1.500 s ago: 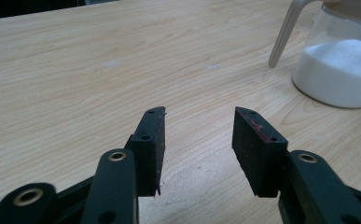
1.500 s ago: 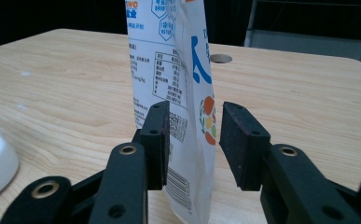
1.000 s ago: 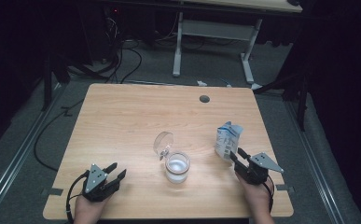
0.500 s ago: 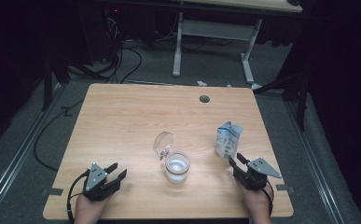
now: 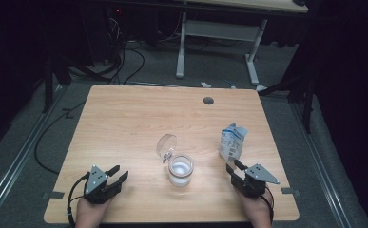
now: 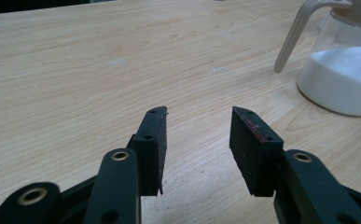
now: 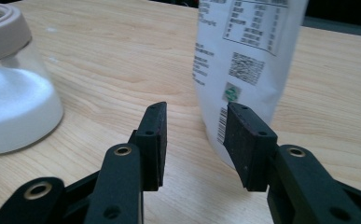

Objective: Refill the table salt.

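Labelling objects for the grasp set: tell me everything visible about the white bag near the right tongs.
The white bag is a small, glossy, soft-looking pouch that stands upright near the table's right edge. Its top is crumpled and looks opened. Blue print shows on one face; small text, a table, a QR code, a green mark and a barcode show on another. It rests on the wooden table, just ahead of the right tongs, which stand open and apart from it.

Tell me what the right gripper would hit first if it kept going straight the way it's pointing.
Most likely the white bag: it stands just ahead of the open right gripper, nearer its right-hand jaw. How far ahead is hard to judge.
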A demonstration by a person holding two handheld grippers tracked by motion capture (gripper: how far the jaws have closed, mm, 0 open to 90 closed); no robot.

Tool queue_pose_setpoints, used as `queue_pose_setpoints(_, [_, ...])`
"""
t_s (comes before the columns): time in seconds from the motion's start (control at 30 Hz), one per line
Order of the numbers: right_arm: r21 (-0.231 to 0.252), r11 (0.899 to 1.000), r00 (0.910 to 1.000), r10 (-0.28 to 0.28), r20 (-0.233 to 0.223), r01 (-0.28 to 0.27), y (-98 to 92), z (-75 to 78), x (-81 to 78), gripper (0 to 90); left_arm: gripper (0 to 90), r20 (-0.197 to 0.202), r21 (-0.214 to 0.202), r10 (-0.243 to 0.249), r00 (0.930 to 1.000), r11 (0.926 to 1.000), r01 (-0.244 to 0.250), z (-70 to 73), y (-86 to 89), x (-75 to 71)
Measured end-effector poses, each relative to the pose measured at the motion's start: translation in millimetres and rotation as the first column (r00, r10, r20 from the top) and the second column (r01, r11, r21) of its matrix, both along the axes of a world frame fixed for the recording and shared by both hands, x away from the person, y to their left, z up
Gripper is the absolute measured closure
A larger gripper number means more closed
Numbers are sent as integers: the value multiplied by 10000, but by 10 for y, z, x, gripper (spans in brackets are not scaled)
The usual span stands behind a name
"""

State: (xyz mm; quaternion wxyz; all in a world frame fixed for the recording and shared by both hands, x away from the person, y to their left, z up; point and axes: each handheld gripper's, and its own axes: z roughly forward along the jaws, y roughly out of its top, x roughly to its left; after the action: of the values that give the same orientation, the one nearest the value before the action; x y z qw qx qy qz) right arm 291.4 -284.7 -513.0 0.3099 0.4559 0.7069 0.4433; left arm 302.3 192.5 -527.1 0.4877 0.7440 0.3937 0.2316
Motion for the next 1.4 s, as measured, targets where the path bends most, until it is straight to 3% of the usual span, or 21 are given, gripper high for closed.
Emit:
queue_pose_setpoints(0.4, [-378,9987,9993,353,-77,-355,282,-17,19,620,583,-272,-148,11,9996,9999,-15,14,-40,21])
queue_pose_setpoints(0.53, [-515,9961,9975,707,-89,-711,406,-36,26,607,583,-382,-226,-33,9993,9997,24,13,-73,36])
queue_pose_setpoints(0.73, [-801,9882,9914,1302,-89,-1305,603,-54,27,600,608,-556,-405,-106,9984,9991,84,28,-195,74])
queue_pose_setpoints(0.77, [-846,9852,9888,1487,-114,-1491,664,-58,26,600,612,-669,-621,-159,9976,9980,118,36,-222,95])
queue_pose_setpoints(1.03, [-959,9727,9774,2088,-344,-2112,809,-78,20,603,651,-661,-776,-131,9977,9970,80,86,-343,141])
queue_pose_setpoints(1.4, [-759,9689,9718,2342,-281,-2357,863,-31,-9,768,793,-1011,-1139,-429,9940,9930,313,204,-583,312])
